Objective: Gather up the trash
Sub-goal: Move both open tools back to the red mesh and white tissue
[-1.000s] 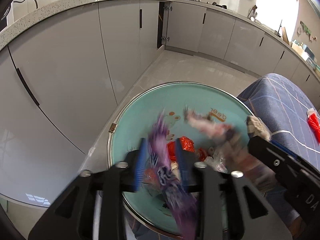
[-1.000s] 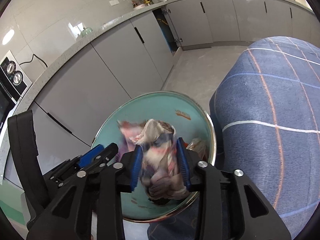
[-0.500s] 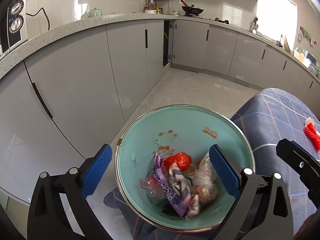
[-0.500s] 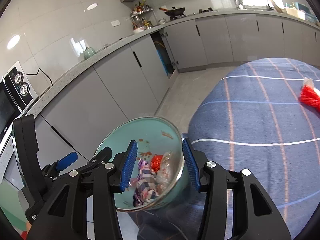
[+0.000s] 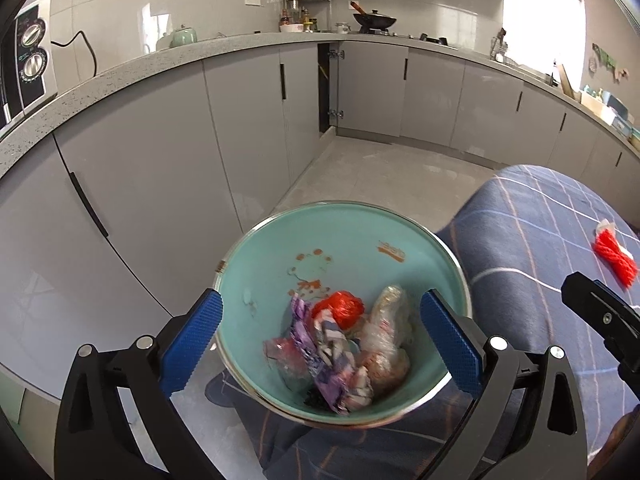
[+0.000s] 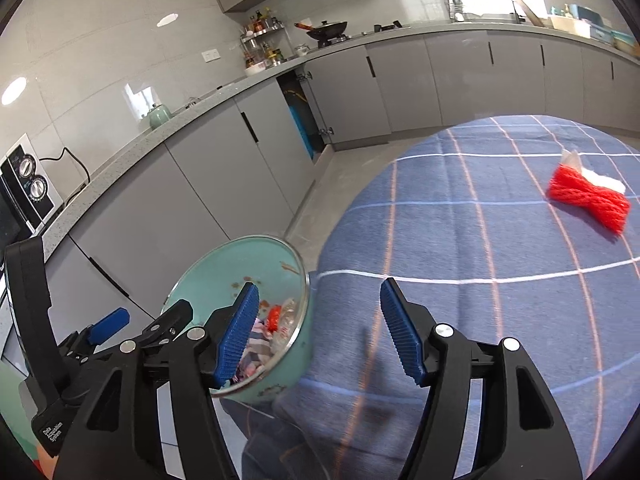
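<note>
Trash [image 5: 340, 356] fills the bowl [image 5: 280, 248] (both grippers' jaws just spread, empty).

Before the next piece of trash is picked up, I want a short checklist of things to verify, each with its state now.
1. Left claw empty, jaws just opened wide: ok.
2. Right claw empty, jaws just been opening, nothing between them: ok.
3. Dropped wrappers lie inside the bowl, none on the rim: ok.
4. Bowl has room for more: ok.
5. Red net bundle lies on the blue checked cloth, not yet collected: not ok.
6. Nothing lies on the cloth between the right claw and the bundle: ok.
</note>
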Available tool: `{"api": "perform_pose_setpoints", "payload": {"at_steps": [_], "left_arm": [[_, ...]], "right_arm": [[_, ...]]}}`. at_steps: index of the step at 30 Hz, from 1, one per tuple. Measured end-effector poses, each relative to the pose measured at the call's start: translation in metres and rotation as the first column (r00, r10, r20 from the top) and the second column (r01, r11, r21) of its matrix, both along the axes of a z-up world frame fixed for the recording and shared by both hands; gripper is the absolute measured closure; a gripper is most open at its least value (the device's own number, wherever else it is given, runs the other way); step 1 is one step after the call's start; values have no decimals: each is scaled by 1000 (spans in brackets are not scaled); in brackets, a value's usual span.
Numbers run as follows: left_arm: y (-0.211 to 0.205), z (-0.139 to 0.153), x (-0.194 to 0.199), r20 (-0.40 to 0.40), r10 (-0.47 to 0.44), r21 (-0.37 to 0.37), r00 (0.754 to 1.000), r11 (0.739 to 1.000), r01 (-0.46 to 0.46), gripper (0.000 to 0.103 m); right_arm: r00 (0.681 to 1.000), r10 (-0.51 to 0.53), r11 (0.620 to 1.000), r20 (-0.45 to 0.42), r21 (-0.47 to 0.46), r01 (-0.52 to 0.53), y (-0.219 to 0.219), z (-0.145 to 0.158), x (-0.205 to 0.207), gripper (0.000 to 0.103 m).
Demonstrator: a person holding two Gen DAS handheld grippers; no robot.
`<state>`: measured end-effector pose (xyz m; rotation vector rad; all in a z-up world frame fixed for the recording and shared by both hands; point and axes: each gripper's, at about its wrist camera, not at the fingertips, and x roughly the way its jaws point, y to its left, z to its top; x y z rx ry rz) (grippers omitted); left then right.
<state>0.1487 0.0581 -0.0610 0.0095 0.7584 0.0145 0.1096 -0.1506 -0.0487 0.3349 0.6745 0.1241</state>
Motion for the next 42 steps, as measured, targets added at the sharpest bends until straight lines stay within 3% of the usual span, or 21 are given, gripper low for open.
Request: {"api": "perform_pose_setpoints", "payload": {"at_steps": [8,19,42], "left_arm": [[-32,11,-11,-4,-63,-14,998,998,63,6],[-87,15,-22,5,-145,48,989,988,145,6],[-210,-3,-16,-77,-356,27,931,933,359,7]], "right_arm": [[999,-45,999,-3,-28,45,-27,2,-18,40],[990,-140,990,-18,-32,140,-79,-2,-45,40],[935,-348,937,-71,-23,347,-191,-20,-76,41]]}}
